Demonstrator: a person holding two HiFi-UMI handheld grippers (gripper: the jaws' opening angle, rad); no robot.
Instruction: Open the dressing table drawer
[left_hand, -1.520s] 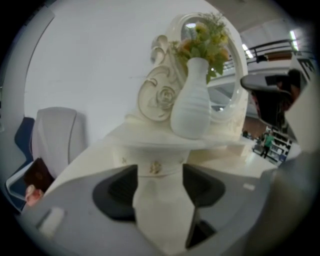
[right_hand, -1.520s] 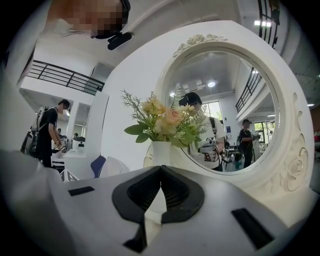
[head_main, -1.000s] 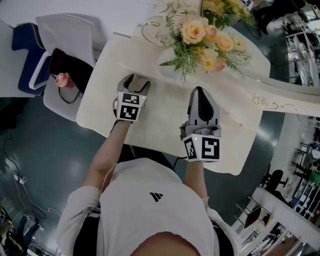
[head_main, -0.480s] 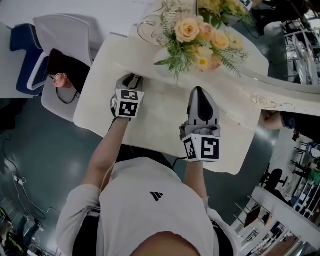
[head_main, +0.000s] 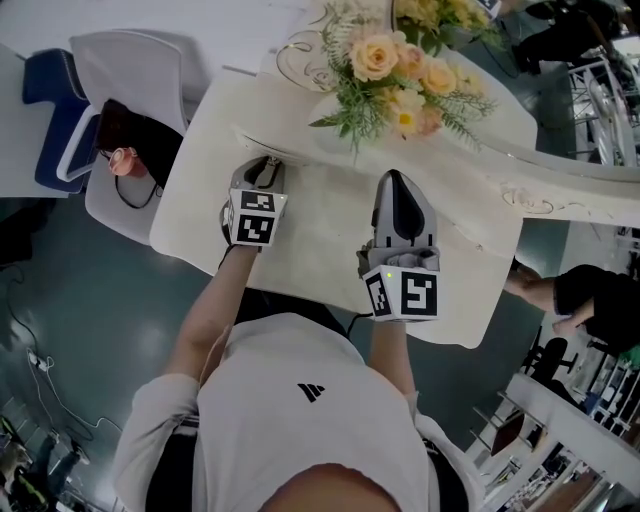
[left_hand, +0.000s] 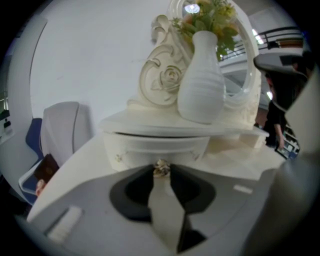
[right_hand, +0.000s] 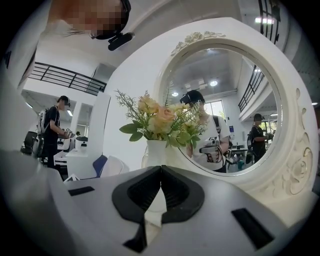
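Note:
The white dressing table (head_main: 320, 250) carries a raised shelf with a small drawer (left_hand: 157, 147) under it. A small golden knob (left_hand: 161, 167) sits on the drawer front. My left gripper (left_hand: 161, 173) has just been closing, and its jaws now pinch that knob; in the head view the left gripper (head_main: 263, 165) reaches the shelf's front edge. My right gripper (head_main: 398, 180) hovers over the tabletop to the right, held level toward the oval mirror (right_hand: 225, 110), shut with nothing between its jaws.
A white vase (left_hand: 201, 80) of peach flowers (head_main: 400, 65) stands on the shelf right above the drawer. A grey chair (head_main: 120, 120) with a dark bag stands left of the table. A person (head_main: 580, 300) stands at the right edge.
The left gripper edged up to the drawer front and its jaws narrowed onto the knob. The right gripper stayed put. A person came into view at the right edge.

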